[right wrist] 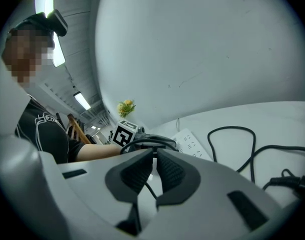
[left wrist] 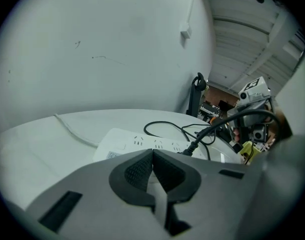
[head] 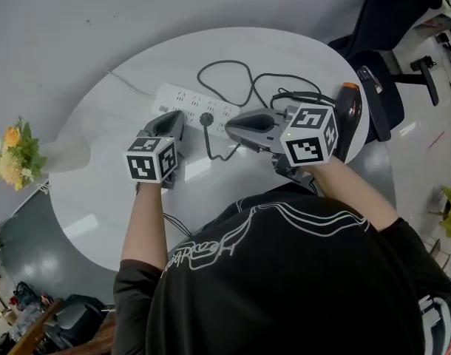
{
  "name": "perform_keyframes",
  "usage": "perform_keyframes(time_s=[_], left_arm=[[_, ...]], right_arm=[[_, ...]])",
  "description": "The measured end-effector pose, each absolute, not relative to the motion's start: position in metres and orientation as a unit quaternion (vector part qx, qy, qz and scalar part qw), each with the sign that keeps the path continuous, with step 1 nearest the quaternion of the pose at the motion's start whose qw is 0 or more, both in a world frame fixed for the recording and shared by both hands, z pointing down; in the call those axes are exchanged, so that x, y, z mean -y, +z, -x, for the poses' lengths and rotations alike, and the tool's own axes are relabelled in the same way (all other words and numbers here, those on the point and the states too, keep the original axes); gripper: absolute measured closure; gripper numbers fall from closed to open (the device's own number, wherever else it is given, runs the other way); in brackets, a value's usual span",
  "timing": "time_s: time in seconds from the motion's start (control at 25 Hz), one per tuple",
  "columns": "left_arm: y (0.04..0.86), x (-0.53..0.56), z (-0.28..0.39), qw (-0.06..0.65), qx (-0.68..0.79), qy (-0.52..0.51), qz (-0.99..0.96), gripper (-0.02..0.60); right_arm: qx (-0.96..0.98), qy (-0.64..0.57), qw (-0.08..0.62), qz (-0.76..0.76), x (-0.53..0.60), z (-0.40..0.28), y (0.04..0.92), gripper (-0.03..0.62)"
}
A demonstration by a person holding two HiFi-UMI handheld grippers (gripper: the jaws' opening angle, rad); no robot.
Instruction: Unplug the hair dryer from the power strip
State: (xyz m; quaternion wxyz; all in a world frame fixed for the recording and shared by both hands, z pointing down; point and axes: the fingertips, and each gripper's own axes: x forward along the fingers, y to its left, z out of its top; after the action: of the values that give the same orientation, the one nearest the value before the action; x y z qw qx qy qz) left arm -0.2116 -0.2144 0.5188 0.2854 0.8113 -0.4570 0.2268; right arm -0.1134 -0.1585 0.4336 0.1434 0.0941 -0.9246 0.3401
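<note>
Round white bench (head: 122, 198) with power strip (head: 182, 97) at centre, hair dryer's plug (head: 207, 119) seated in it. Left hand-held gripper (head: 169, 117) and right hand-held gripper (head: 229, 127) near the strip's front, both closed, gripping nothing. Cord (head: 225, 69) looped behind strip; hair dryer (head: 350, 113) right of it, flowers (head: 15, 150) far left.

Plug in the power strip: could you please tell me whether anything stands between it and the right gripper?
Nothing visible does. The right gripper, jaws shut, faces the plug across an open gap; the plug's own cord loops off that line. The left gripper is on the plug's far side.
</note>
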Motion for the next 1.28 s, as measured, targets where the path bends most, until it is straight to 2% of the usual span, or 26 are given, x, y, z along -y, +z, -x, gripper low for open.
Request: perform_keyframes(time_s=[0.44,0.64,0.72,0.8,1.0,1.28], left_arm=[[0.527,0.220,0.210,0.223,0.428,0.259,-0.837,0.578],[0.528,0.219,0.209,0.228,0.423,0.248,-0.841,0.578],[0.527,0.219,0.210,0.232,0.421,0.244,-0.842,0.578],[0.527,0.218,0.210,0.235,0.423,0.243,-0.841,0.578],[0.527,0.218,0.210,0.218,0.427,0.245,-0.843,0.578],[0.528,0.219,0.210,0.242,0.425,0.226,-0.843,0.578]], right_arm=[[0.925,0.332,0.143,-0.118,0.169,0.117,0.445,0.594],[0.925,0.318,0.165,-0.124,0.171,0.122,0.456,0.592],[0.925,0.317,0.168,-0.125,0.173,0.126,0.457,0.572],[0.925,0.314,0.174,-0.128,0.175,0.128,0.460,0.506],[0.933,0.252,0.221,-0.133,0.180,0.135,0.477,0.497],[0.940,0.172,0.268,-0.123,0.187,0.157,0.491,0.484]])
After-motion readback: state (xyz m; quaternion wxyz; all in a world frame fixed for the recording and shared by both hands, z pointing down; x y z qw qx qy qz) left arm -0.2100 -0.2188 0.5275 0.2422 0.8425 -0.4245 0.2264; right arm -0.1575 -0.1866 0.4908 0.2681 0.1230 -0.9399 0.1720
